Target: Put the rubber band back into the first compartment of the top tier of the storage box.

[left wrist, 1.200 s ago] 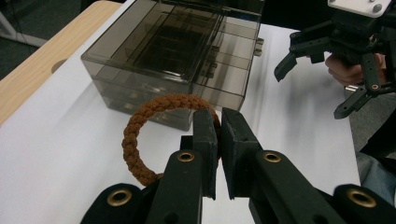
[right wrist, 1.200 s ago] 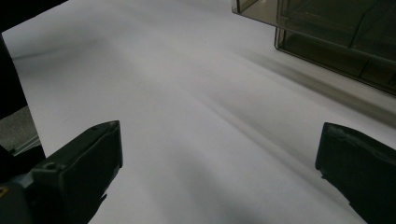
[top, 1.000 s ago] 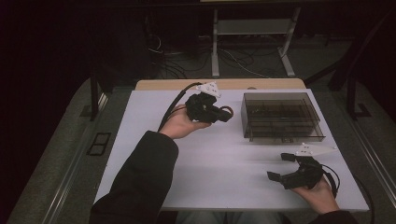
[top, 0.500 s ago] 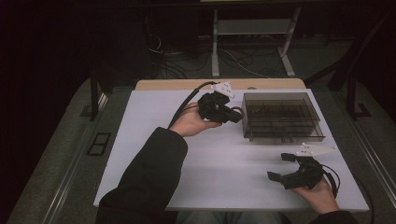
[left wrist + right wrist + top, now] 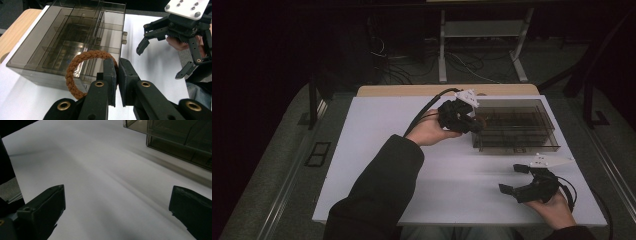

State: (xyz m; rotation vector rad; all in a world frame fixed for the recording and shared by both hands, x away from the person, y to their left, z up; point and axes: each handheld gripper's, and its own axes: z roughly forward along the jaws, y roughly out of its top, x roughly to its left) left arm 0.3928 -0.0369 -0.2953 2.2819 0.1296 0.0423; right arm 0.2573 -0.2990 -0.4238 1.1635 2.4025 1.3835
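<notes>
two black two-jaw grippers are working over the white rectangular table point(image 5: 377, 150). the left gripper point(image 5: 117, 75) is clamping its jaws together on a brown braided cord ring point(image 5: 75, 72), pinching the ring's right side so that the loop is sticking out to the left of the jaws in the left gripper view. the ring is hanging in the air just in front of the near left corner of the smoky transparent plastic organiser box point(image 5: 62, 45), whose inner dividers are showing through its walls; whether the ring is touching the box wall cannot be told. in the high view the left gripper point(image 5: 472, 122) is hovering at the left end of that box point(image 5: 517, 130), which is sitting toward the far right corner of the table, and a reddish-brown bit of the ring is peeking out by the jaws there.

the right gripper point(image 5: 517, 180) is resting near the table's near right corner, held in the person's right hand point(image 5: 557, 207), with its jaws standing wide apart and nothing between them. in the right gripper view those spread jaws are framing bare white table point(image 5: 100, 182), with a corner of the box point(image 5: 175, 137) lying farther off at the upper right.
</notes>
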